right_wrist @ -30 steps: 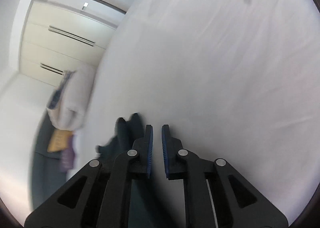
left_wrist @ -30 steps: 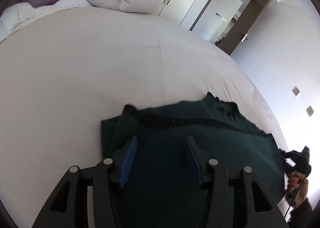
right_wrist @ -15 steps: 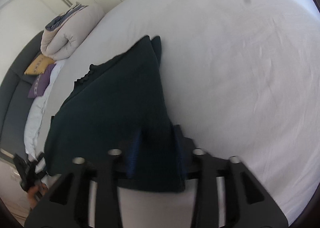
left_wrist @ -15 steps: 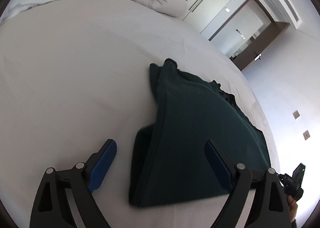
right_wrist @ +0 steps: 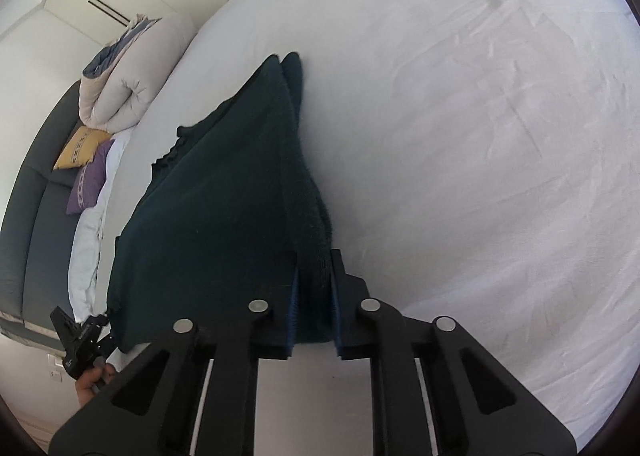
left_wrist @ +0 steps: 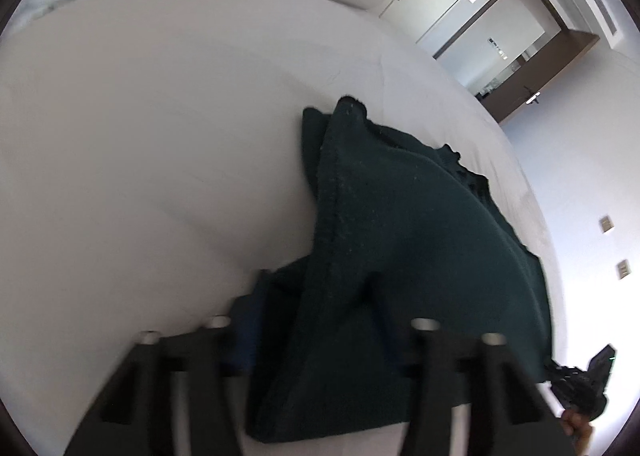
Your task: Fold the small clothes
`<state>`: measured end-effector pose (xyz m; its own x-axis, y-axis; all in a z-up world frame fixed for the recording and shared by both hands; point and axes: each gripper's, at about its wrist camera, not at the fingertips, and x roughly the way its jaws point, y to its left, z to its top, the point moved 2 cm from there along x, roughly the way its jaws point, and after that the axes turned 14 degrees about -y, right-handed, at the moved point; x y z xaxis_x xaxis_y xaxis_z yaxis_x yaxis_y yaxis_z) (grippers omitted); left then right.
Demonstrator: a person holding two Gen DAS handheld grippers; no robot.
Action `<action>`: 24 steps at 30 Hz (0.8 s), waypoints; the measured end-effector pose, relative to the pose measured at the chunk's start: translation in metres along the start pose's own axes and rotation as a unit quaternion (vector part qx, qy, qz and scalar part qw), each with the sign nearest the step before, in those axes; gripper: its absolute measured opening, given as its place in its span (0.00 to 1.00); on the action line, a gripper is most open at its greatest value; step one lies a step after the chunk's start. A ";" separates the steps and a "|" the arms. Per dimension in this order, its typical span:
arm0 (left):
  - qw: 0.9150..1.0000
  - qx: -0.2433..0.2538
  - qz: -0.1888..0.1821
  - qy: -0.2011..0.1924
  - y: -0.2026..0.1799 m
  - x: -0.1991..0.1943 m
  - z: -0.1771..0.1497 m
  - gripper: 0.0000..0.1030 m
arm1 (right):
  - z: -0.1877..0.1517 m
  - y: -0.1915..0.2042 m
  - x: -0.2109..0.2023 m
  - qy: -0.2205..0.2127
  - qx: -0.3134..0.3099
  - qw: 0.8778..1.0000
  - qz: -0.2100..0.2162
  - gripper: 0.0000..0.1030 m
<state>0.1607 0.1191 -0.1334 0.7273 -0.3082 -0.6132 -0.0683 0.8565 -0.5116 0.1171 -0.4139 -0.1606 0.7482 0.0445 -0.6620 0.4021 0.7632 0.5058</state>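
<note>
While one dark green sweater [right_wrist: 224,192] is lying folded on the white bed [right_wrist: 480,136], its near edge is pinched between the two blue pads of the right gripper [right_wrist: 314,308]. The claw is closed down to a narrow gap, and that gap is filled with thick cloth. In the left wrist view, the sweater [left_wrist: 420,240] is seen draped over the left gripper [left_wrist: 316,336], and a fold is caught between its fingers (the picture is blurry there). That claw is partly closed, but how tightly the cloth is held cannot be told.

No boxes or baskets are seen, so nothing is held inside anything.

Only in the right wrist view are two small pillows shown, one yellow pillow [right_wrist: 80,146] and one purple pillow [right_wrist: 90,180], beside a dark headboard [right_wrist: 28,216]. Only in the left wrist view are a brown door [left_wrist: 540,76] and two wall switches [left_wrist: 606,223] shown. One rolled-up duvet [right_wrist: 132,76] is seen in both views, at the head of the bed. Each gripper is glimpsed small at the edge of the other's view, with a bit of hand below it.
</note>
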 end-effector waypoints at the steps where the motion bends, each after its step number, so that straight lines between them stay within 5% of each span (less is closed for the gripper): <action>1: 1.000 -0.004 -0.005 0.003 0.002 0.000 0.000 0.33 | 0.001 0.001 0.000 -0.003 -0.001 1.000 -0.003 0.11; 6: 1.000 -0.016 -0.025 0.009 0.007 -0.012 -0.002 0.12 | 0.002 0.006 -0.013 -0.023 0.002 1.000 -0.011 0.11; 10: 1.000 -0.005 -0.024 -0.003 0.006 -0.020 -0.001 0.11 | 0.001 0.004 -0.013 -0.022 -0.003 1.000 -0.018 0.10; 13: 0.999 -0.027 -0.030 0.016 0.019 -0.007 -0.007 0.19 | -0.003 0.000 0.001 0.008 -0.028 0.999 -0.029 0.11; 14: 0.998 -0.041 -0.044 0.015 0.023 -0.010 -0.005 0.24 | -0.001 -0.001 -0.002 0.005 -0.019 0.999 -0.027 0.14; 16: 0.997 -0.054 -0.058 0.009 0.026 -0.021 -0.001 0.51 | 0.004 -0.002 -0.010 -0.004 -0.012 0.999 -0.049 0.37; 18: 0.996 -0.063 -0.064 -0.018 0.028 -0.035 0.009 0.92 | 0.013 0.002 -0.030 -0.044 -0.020 0.995 -0.083 0.51; 22: 0.996 -0.060 -0.055 -0.033 0.030 -0.034 0.033 1.00 | 0.034 0.039 -0.055 -0.100 -0.045 0.993 -0.034 0.52; 24: 0.996 -0.072 -0.050 0.001 0.032 -0.014 0.037 0.99 | 0.038 0.075 -0.043 -0.081 -0.053 0.994 0.056 0.52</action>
<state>0.1742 0.1665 -0.1192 0.7335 -0.3905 -0.5563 -0.0928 0.7533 -0.6511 0.1356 -0.3829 -0.0732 0.8634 0.0355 -0.5033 0.2604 0.8230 0.5048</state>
